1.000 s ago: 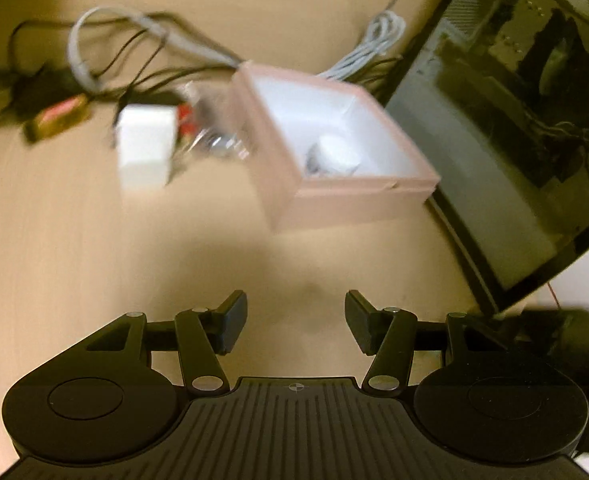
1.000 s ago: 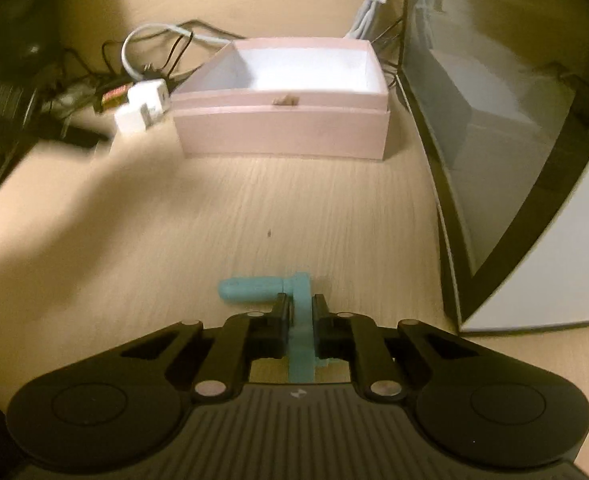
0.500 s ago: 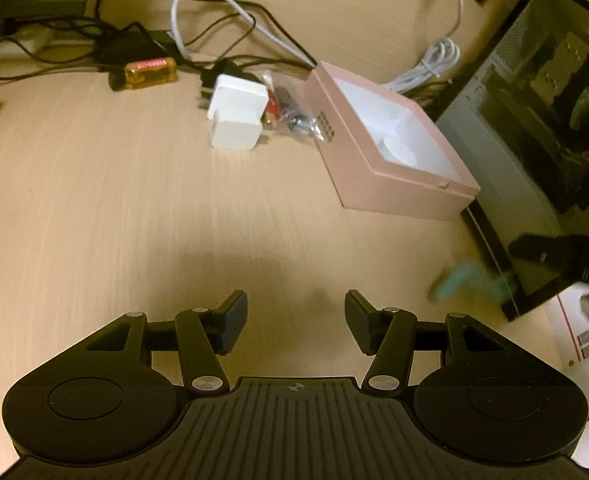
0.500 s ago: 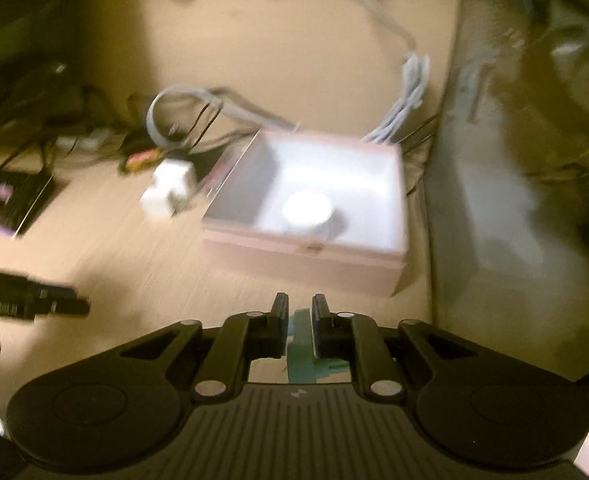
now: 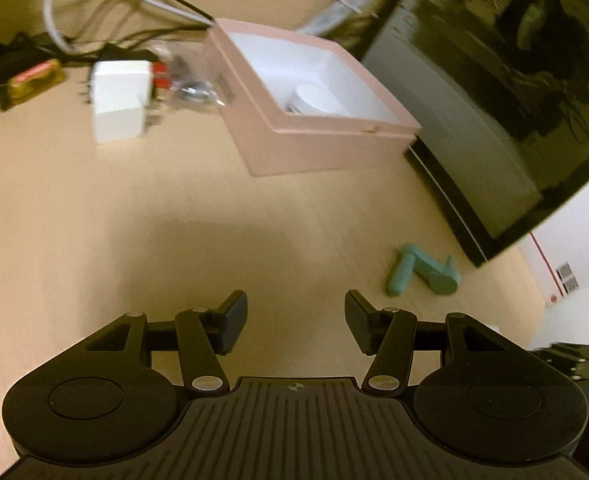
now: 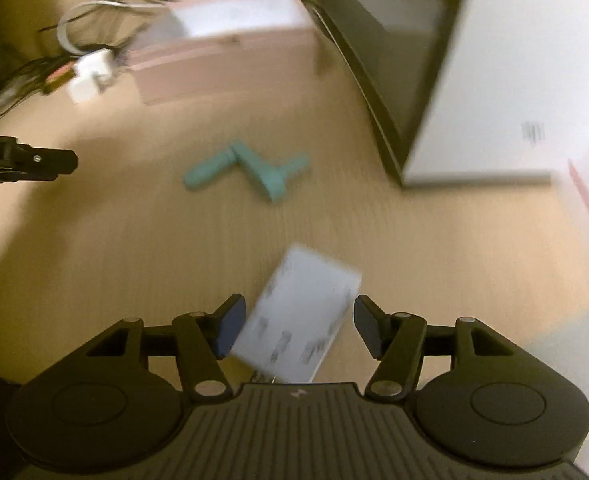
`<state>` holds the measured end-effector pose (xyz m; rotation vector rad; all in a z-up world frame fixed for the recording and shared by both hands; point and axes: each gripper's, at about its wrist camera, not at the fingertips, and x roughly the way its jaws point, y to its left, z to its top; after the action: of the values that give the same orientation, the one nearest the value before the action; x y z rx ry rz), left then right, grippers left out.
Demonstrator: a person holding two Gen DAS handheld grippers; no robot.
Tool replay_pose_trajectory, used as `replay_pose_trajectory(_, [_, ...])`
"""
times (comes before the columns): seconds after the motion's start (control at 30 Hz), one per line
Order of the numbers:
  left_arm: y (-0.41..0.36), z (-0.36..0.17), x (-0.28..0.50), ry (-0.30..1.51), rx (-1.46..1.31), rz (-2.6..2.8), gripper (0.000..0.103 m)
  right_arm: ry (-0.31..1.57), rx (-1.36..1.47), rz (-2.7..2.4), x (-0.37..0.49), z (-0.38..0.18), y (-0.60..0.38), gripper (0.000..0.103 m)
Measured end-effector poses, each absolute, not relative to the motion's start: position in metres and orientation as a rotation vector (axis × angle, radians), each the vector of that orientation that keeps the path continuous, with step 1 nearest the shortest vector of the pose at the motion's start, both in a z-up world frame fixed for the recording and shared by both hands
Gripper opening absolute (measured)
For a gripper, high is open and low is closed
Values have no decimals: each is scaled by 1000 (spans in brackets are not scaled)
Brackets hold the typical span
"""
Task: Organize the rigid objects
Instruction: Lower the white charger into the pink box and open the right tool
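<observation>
A teal crank-shaped part lies on the wooden desk, also in the right wrist view. A pink open box holds a white round object. My left gripper is open and empty, above bare desk left of the teal part. My right gripper is open, its fingers either side of a white adapter block lying on the desk. The left gripper's tip shows at the left of the right wrist view.
A black monitor stands right of the box, with a white carton beside it. A white charger, a small bottle, a clear bag of small parts and cables lie left of the box.
My right gripper has opened and let go of the teal part, which now lies on the desk. It has pulled back and now straddles the white adapter block. The left gripper shifted its view.
</observation>
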<state>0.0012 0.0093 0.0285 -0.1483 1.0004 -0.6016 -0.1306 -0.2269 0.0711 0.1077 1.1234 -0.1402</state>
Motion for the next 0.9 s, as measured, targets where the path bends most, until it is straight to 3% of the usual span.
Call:
replay_pose_trajectory(0.03, [9,28,1,1001,-143,-607,58,1138,130,-153,-131,65,-228,63])
replay_pose_trajectory(0.17, [15,28,-3,1002,-140,-598,58,1118,101,-139,-131,58,-219,50])
replay_pose_trajectory(0.33, [38,33,-9,983,-174,-527,58,1065,42,-79,-112,61,-205,49])
replay_pose_trajectory(0.57, [78,36,-24,957,-249,-375,58,843,-59,50,-55,130,-202,48])
replay_pose_trajectory(0.77, [89,36,-39,948,-260,-280,58,639,-261,63,54,170,-193,49])
replay_pose_trajectory(0.9, [91,36,-45,952,-235,-255,58,657,-230,81,120,172,-198,53])
